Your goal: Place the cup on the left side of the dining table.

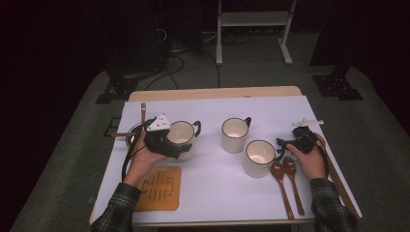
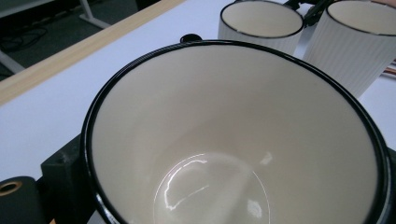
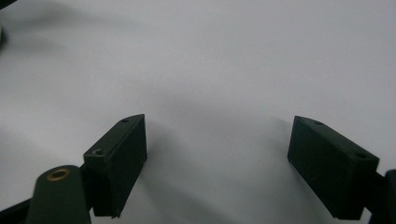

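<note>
The left gripper [image 1: 167,145] holds a cream mug [image 1: 182,137] on the desk's [image 1: 212,188] left side, its jaws closed on the mug's black rim [image 2: 233,46]. Two more mugs [image 1: 234,134] stand near the middle. The right gripper [image 1: 290,143] hovers just beside the nearer mug [image 1: 259,158], its jaws wide open over bare desk, above two wooden spoons [image 1: 285,186].

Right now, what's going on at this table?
A person works with two grippers at a white table. The left gripper is around the leftmost mug, which looks empty; whether the jaws are clamped on it is hard to tell. The right gripper is open over bare table, next to the nearest mug. A third mug stands between, and two wooden spoons lie at the right.
</note>
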